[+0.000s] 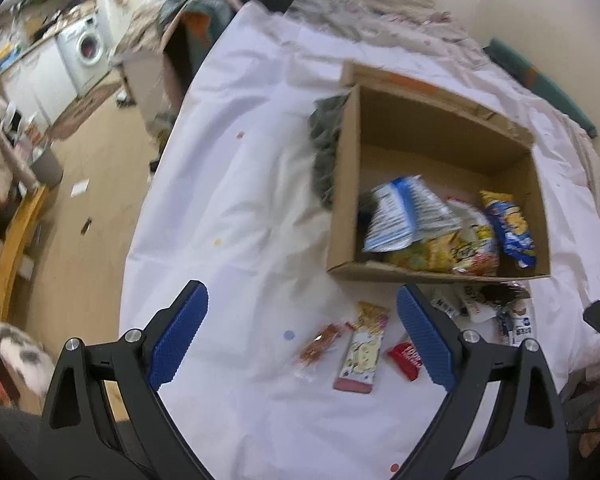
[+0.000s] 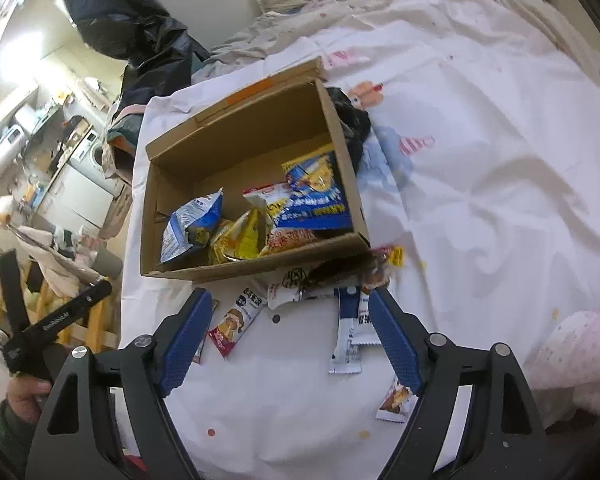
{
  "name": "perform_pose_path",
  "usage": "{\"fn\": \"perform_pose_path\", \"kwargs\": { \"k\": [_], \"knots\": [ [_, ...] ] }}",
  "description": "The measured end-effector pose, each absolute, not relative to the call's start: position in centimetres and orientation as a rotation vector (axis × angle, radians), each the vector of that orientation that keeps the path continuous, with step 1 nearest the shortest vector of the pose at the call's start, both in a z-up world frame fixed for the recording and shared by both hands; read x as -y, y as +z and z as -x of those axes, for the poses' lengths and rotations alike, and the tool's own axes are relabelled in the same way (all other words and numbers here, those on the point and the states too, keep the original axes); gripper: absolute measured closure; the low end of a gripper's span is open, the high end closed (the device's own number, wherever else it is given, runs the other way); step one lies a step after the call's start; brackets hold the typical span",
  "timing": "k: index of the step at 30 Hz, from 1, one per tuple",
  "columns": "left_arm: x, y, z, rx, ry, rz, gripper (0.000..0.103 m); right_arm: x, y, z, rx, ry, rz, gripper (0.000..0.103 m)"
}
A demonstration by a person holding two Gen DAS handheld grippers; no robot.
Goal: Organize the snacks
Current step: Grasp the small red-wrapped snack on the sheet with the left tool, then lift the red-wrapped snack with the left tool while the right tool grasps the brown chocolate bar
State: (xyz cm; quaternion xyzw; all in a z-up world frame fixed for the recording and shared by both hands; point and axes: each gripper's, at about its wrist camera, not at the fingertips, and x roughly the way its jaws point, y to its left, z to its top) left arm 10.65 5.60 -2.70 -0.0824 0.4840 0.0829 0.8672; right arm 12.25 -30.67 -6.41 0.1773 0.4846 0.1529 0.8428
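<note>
Snacks half sorted: cardboard box (image 2: 252, 268) on the white sheet already holds several bags (image 2: 316, 196), while small packets (image 2: 346, 332) lie just before its near wall. Left gripper (image 1: 302, 334) and right gripper (image 2: 290, 334) both spread, empty.

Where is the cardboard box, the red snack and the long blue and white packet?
cardboard box (image 1: 342, 184), left wrist view, left outer wall.
red snack (image 1: 406, 360), left wrist view, middle of wrapper.
long blue and white packet (image 2: 346, 336), right wrist view, middle of packet.
</note>
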Motion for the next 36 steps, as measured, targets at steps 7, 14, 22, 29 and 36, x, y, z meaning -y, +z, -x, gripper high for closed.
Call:
{"fn": "perform_pose_path", "kwargs": {
  "k": [7,14,22,29,36],
  "knots": [
    [-6.2,-7.0,-12.2,-1.183,0.159,0.247,0.027,31.9,-7.3,-12.7,-1.054,0.299,-0.460,0.020],
    [-5.5,-12.4,-14.2,-1.375,0.087,0.222,0.036,32.4,-8.4,-13.3,-1.093,0.290,-0.519,0.020],
    [-4.2,-14.4,-14.6,-1.406,0.097,0.166,0.044,32.0,-8.9,-13.4,-1.124,0.301,-0.517,0.020],
    [-2.4,-14.9,-14.5,-1.416,0.092,0.085,0.088,31.8,-9.0,-13.4,-1.133,0.300,-0.506,0.020],
    [-3.5,-12.7,-13.2,-1.360,0.133,0.139,0.088,31.9,-9.0,-13.3,-1.133,0.299,-0.504,0.020]
  ]
}}
